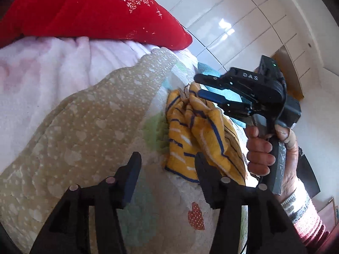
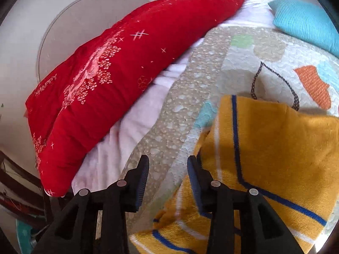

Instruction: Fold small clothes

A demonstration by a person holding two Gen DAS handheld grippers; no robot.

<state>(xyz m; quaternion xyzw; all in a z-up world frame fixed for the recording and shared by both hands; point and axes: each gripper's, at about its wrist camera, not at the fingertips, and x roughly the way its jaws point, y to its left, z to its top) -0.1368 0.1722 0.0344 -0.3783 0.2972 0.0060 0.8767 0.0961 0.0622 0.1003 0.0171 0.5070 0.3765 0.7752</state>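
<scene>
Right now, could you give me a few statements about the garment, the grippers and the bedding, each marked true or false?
1. The yellow garment has blue stripes. True.
2. The left gripper is clamped on the garment. False: its jaws stand open, gripping nothing.
3. The red pillow lies on the pink blanket. True.
4. The right gripper is shut. False: it is open.
5. The garment lies on the floor. False: it rests on the patterned quilt.
</scene>
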